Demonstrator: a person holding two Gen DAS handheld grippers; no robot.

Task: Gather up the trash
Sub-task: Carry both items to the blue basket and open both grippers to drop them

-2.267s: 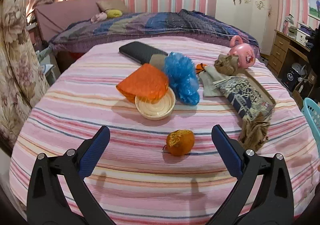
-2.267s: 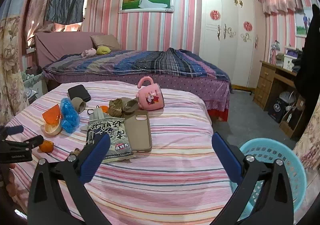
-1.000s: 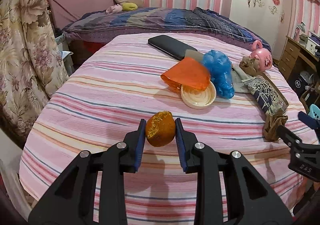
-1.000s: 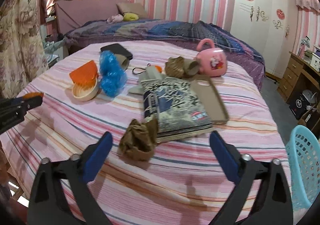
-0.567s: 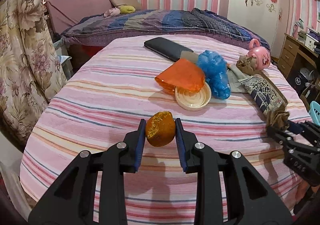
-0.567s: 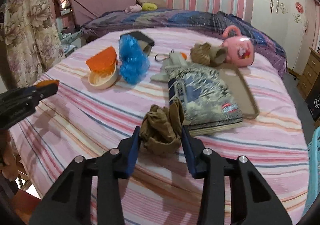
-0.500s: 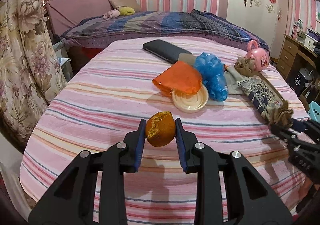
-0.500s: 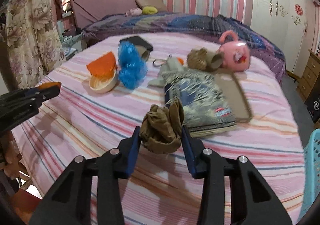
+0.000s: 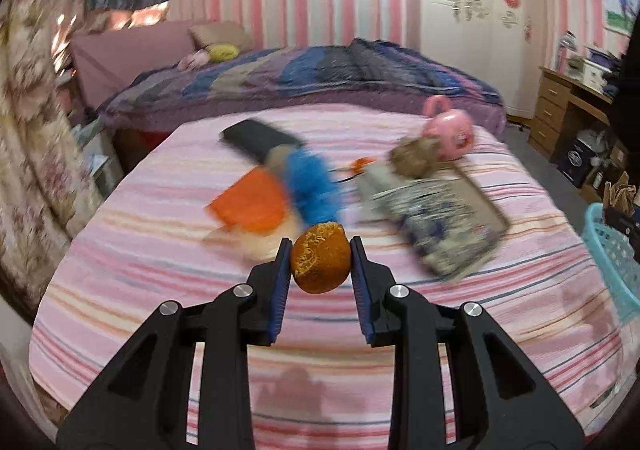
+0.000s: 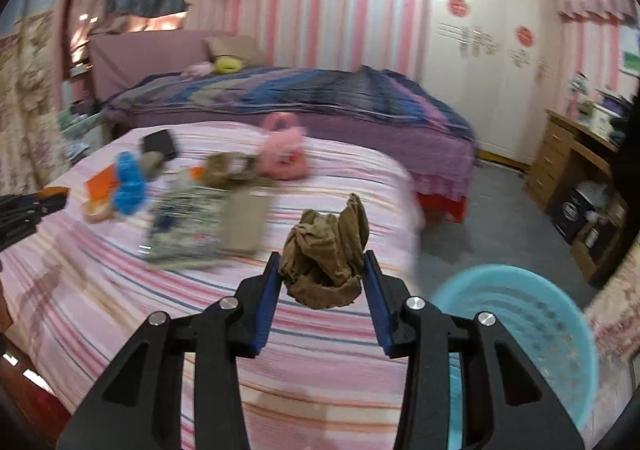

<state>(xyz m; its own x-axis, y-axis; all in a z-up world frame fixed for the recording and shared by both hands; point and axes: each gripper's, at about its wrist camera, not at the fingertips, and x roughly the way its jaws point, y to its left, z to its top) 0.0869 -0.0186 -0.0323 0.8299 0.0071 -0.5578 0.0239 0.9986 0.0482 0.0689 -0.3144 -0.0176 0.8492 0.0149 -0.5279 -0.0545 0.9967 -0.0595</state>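
The right hand-held gripper (image 10: 322, 278) pinches a crumpled brown paper wad (image 10: 326, 262) between its blue pads, lifted above the striped bedspread (image 10: 160, 290). The light blue basket (image 10: 520, 330) stands on the floor just beside the bed, low and to the right of this gripper, so the step in hand seems to be the carrying of trash to it. To do it well, I would bring the wad fully above the opening before spreading the jaws, because the paper is light and could catch on the rim or fall onto the floor.

The left hand-held gripper (image 9: 320, 264) is pressed onto a dried orange peel ball (image 9: 320, 262), also held in the air over the bed. In its view the same basket (image 9: 612, 262) shows at the far right edge, well apart, so this hand has the longer way. The ball is round and may roll out, so the squeeze should be kept firm until it is over the basket.

Farther on the bed lie an orange piece (image 9: 252, 206), a blue plastic bag (image 9: 312, 186), a printed packet (image 9: 440, 226) and a pink mug (image 9: 448, 130); they are blurred, and which are trash I cannot tell for sure.
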